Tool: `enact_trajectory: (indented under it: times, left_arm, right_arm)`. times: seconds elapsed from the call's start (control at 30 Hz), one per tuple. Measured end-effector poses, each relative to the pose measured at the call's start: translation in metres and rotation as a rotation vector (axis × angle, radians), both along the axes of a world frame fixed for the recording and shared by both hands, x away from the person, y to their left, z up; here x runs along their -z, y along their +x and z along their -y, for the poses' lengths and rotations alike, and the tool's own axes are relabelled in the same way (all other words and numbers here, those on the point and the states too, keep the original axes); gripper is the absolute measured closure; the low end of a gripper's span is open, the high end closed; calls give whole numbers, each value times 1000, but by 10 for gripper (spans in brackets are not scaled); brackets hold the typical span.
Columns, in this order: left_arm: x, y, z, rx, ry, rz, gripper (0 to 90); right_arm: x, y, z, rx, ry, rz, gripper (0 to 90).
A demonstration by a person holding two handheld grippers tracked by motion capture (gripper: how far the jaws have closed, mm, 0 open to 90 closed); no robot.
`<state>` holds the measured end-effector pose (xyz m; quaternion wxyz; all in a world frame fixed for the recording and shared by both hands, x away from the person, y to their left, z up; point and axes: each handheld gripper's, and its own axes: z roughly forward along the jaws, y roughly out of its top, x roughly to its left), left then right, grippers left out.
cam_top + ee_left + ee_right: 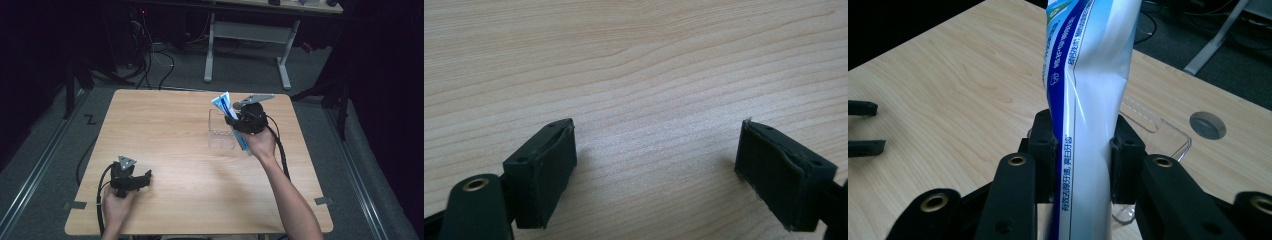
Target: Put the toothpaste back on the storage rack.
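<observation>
Left gripper [145, 177]: resting low on the table [165, 130] at about seven o'clock, jaws spread wide, bare wood between the pads [544, 175] and nothing in them.
Clear holder [221, 131]: a see-through plastic organiser sitting right of centre, toward two o'clock, easy to lose against the wood.
Toothpaste tube [1088, 100]: blue and white, clamped mid-body and standing almost upright in the right gripper view, over the holder's near edge.
Right gripper [235, 122]: at two o'clock, both pads [1045, 145] pressing into the tube's sides, a firm pinch.
Risk, slip: the tube looks glossy and soft, so I'd say it could slide or twist in the pinch if the hand tilts.
Risk, knock: the holder seems light; a tube end catching its rim would likely shove or tip it, with the left gripper well away and not steadying it.
</observation>
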<state>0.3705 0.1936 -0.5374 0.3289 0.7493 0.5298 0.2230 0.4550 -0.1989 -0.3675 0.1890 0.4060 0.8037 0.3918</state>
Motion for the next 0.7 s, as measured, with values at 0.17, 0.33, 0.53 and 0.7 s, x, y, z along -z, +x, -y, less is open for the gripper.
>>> enact_trajectory:
  times: [0.17,0.33,0.53,0.7]
  left_arm:
    - [0,0,0,0,-1,-1,170]
    - [0,0,0,0,0,0,170]
    - [0,0,0,-1,-1,1,170]
    - [0,0,0,0,-1,0,170]
  right_arm:
    - [-5,7,-3,-1,1,12,702]
    - [-7,14,-10,-13,-15,13,701]
    - [-9,20,-15,-13,0,13,701]
    - [-9,27,-16,-11,9,11,701]
